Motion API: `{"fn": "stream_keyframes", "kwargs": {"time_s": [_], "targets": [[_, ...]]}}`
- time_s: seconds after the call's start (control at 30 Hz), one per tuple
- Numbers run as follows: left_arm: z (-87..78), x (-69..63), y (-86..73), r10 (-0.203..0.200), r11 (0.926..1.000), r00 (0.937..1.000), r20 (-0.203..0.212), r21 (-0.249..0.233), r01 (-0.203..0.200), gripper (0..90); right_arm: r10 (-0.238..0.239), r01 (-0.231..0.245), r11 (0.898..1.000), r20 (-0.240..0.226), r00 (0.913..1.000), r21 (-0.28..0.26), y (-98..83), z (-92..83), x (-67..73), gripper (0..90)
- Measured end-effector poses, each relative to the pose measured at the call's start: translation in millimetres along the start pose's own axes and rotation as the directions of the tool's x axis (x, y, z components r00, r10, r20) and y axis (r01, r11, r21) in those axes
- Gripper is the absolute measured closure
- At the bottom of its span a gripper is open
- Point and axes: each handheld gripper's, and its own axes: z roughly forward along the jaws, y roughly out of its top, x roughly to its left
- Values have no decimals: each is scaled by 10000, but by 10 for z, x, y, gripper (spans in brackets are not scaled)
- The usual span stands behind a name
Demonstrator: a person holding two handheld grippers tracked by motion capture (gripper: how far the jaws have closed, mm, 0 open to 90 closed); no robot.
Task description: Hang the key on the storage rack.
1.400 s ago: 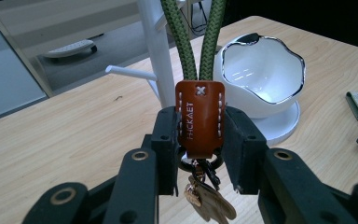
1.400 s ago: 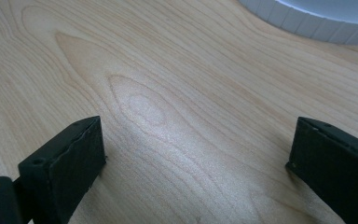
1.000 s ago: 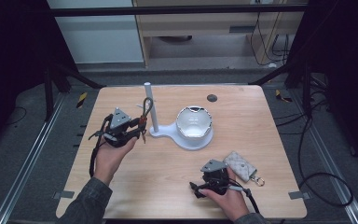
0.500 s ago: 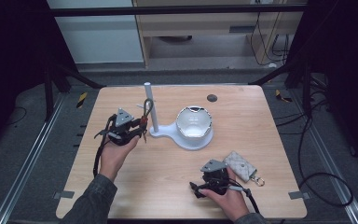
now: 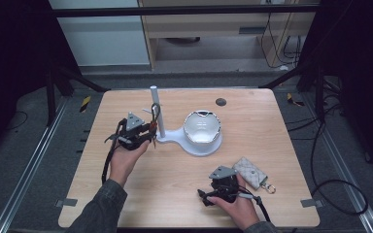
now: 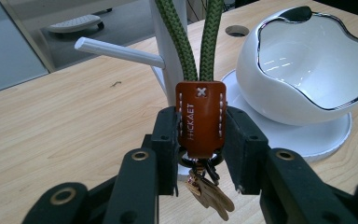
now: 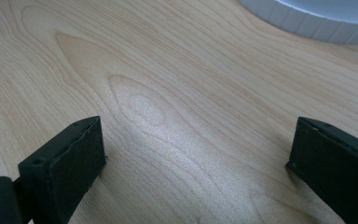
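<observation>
My left gripper (image 6: 200, 140) is shut on a brown leather key-fob tag (image 6: 200, 107). A green cord loop (image 6: 177, 37) rises from the tag in front of the white stand's post (image 5: 156, 109), near a white side peg (image 6: 119, 50). Keys (image 6: 209, 196) hang under the tag. In the high view the left gripper (image 5: 148, 132) sits just left of the post. The stand's white bowl (image 5: 202, 127) is to the right. My right gripper (image 7: 196, 154) is open over bare wood, and in the high view this right gripper (image 5: 209, 196) rests near the front edge.
A quilted grey key pouch (image 5: 250, 172) with a clasp lies right of the right hand. The wooden table (image 5: 252, 121) has a dark round grommet (image 5: 220, 102) at the back. The stand's flat base (image 5: 175, 138) joins post and bowl.
My left gripper, with the key fob in it, has shifted a little lower and closer to the stand's post. The right hand has stayed put.
</observation>
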Motion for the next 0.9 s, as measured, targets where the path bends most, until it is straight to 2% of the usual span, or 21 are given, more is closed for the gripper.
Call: {"fn": "stream_keyframes", "kwargs": {"time_s": [0.9], "targets": [[137, 1, 0, -212, 9998, 9998, 22, -16, 212, 657, 18, -18, 10000, -13, 10000, 5, 0, -1, 1, 34]]}}
